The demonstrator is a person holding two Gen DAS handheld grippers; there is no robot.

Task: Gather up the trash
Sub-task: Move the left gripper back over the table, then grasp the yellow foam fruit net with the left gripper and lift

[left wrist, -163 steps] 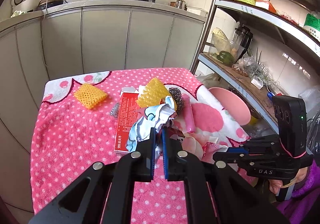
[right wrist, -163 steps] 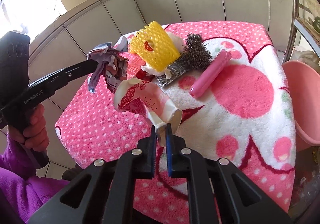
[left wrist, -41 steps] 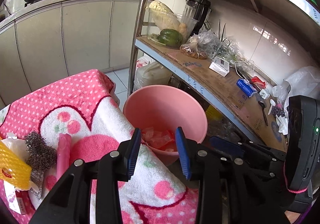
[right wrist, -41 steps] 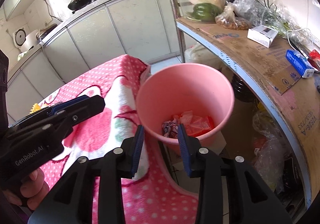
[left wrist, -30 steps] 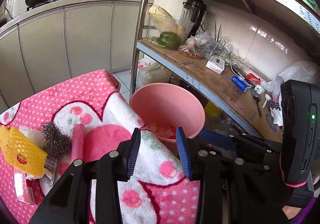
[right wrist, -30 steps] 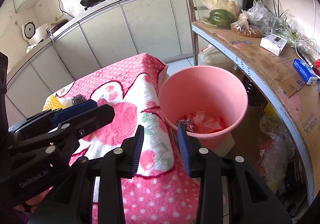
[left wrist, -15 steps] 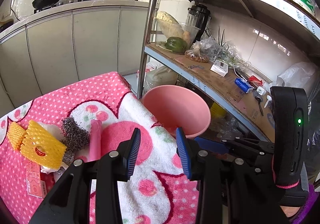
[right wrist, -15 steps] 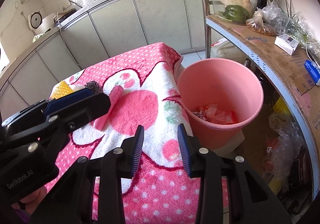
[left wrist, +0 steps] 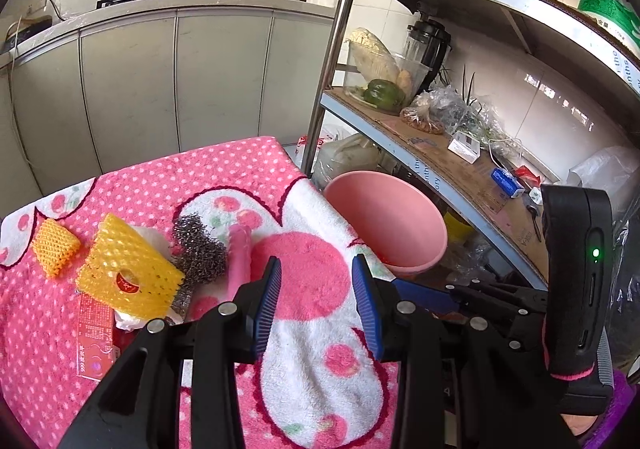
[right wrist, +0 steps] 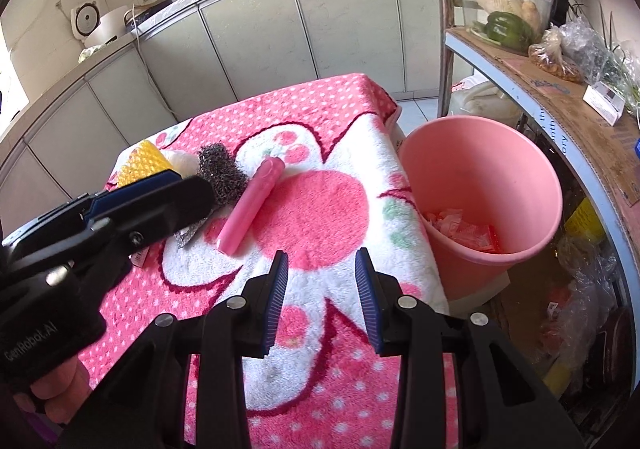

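Both hand-held grippers, left (left wrist: 316, 289) and right (right wrist: 322, 281), apart and empty; light, stiff pink tube (right wrist: 251, 205), probably best pinched mid-length.

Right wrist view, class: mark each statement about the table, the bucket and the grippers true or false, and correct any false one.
1. The pink bucket already holds some wrappers. True.
2. The right gripper clamps the pink tube. False: its jaws are open and empty; the tube lies on the blanket.
3. The steel wool scourer lies beside the pink tube. True.
4. The bucket stands on the blanket. False: it stands off the table's edge, beside the shelf rack.
5. The left gripper holds nothing. True.
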